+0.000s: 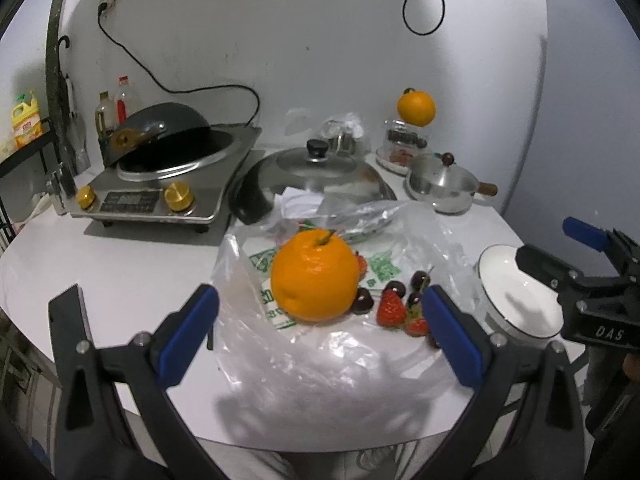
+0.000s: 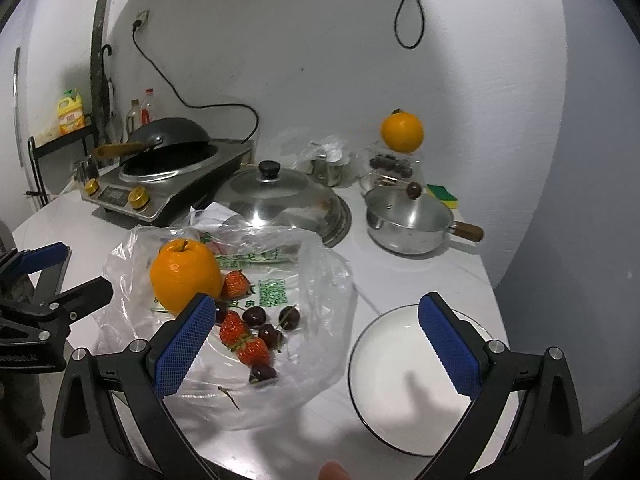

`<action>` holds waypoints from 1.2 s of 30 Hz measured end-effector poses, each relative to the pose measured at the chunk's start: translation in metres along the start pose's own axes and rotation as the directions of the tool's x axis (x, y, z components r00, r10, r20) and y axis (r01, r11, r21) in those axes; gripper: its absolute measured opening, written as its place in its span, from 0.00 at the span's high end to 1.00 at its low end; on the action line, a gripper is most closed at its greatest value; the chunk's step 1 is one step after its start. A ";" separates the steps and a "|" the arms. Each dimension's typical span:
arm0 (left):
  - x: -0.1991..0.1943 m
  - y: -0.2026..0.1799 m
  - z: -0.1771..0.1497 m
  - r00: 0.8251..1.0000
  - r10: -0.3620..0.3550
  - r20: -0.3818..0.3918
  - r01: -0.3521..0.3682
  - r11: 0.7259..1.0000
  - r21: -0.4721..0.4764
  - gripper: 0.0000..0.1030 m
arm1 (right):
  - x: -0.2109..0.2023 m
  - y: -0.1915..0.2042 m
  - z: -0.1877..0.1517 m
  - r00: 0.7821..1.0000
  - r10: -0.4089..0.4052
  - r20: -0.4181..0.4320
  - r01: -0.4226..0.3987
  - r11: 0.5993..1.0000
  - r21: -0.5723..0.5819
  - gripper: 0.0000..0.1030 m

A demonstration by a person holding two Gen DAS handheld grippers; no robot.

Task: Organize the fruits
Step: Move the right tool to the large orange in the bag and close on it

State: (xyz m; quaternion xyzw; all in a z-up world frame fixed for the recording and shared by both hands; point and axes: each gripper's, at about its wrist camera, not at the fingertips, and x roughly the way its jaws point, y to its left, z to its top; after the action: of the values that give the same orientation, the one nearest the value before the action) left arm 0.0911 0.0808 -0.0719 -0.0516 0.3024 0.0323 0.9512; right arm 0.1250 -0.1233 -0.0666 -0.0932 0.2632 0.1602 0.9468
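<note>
Both hand-held grippers wide open, nothing held — left hand-held gripper [image 1: 320, 328] frames the orange [image 1: 315, 276], right hand-held gripper [image 2: 316, 344] hangs between berries and the plate [image 2: 404, 384], probably its destination.

A white table [image 2: 400, 280] carries everything. A clear plastic bag [image 2: 320, 280] lies spread at its near middle, a white plate [image 2: 384, 360] just right of it. Farther back stand an induction cooker [image 2: 160, 196] at left, a domed steel lid [image 2: 280, 200] in the middle, and a small saucepan [image 2: 408, 224] at right.

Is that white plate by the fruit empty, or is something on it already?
Empty. The white plate shows only bare surface and shadow; the orange, strawberries and cherries all lie on the plastic bag.
</note>
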 end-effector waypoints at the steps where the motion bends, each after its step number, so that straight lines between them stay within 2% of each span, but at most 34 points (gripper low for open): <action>1: 0.004 0.001 0.001 1.000 0.001 -0.004 -0.001 1.000 0.001 0.01 | 0.002 0.001 0.001 1.000 0.002 -0.003 -0.002 1.000 -0.001 0.00; 6: 0.019 0.005 0.005 1.000 0.010 -0.021 -0.010 1.000 0.020 0.01 | 0.023 0.002 0.003 0.999 0.020 -0.032 -0.020 1.000 0.004 0.00; 12: 0.031 0.019 0.008 0.999 0.029 -0.037 -0.029 1.000 0.000 0.01 | 0.050 0.014 0.010 0.994 0.088 -0.061 -0.089 0.996 -0.005 0.00; 22: 0.045 0.060 0.009 0.995 0.085 -0.049 -0.087 0.995 -0.054 0.01 | 0.098 0.049 0.025 0.969 0.219 -0.114 -0.221 0.975 -0.006 0.00; 30: 0.050 0.095 0.003 0.993 0.102 -0.061 -0.108 0.988 -0.114 0.01 | 0.126 0.086 0.034 0.945 0.298 -0.135 -0.305 0.952 -0.037 0.00; 36: 0.052 0.116 -0.001 0.990 0.126 -0.066 -0.135 0.979 -0.153 0.01 | 0.141 0.103 0.035 0.937 0.317 -0.147 -0.328 0.943 -0.059 0.00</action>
State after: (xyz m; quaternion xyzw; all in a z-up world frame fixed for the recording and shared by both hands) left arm 0.1220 0.1974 -0.1117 -0.1072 0.3283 0.1167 0.9312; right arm 0.2196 0.0176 -0.1213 -0.0984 0.3315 0.3174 0.8830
